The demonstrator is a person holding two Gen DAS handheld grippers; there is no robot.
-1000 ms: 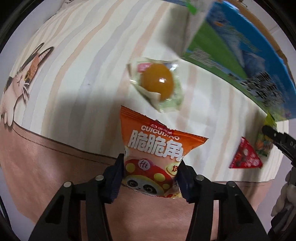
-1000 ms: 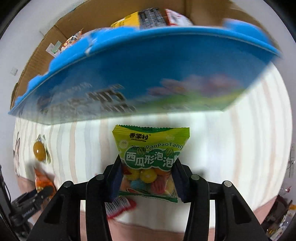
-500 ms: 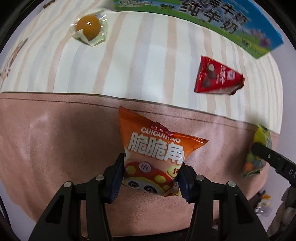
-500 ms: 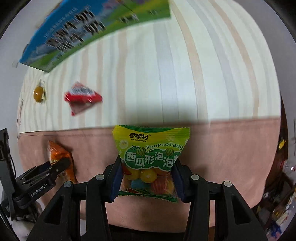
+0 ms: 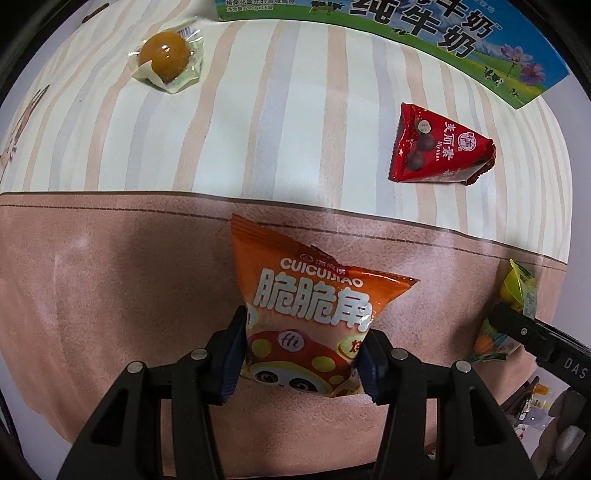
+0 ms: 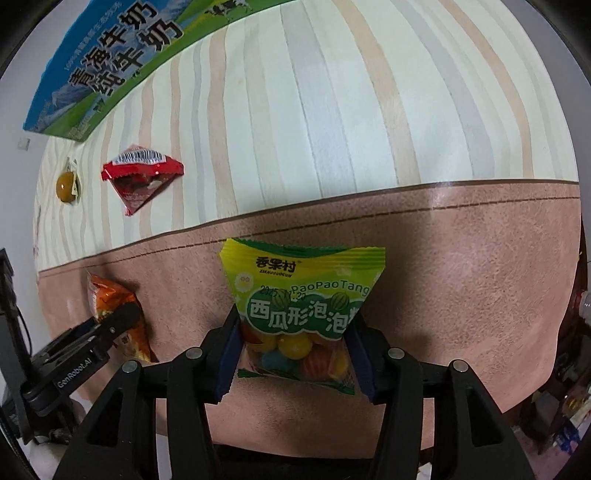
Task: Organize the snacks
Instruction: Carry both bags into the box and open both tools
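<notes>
Left gripper clamps orange chip bag, right gripper clamps gum packet; carry stage, next calls for milk carton at 12 o'clock

My two wrist cameras look forward along my jaws, close above the tabletop; both share its striped cloth, the red packet and milk box.

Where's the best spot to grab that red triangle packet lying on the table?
Grip the red packet across its flat crimped seam at the wide end, coming from above. It lies flat and apart from the other snacks, and the seam is thin enough for a claw to pinch.
</notes>
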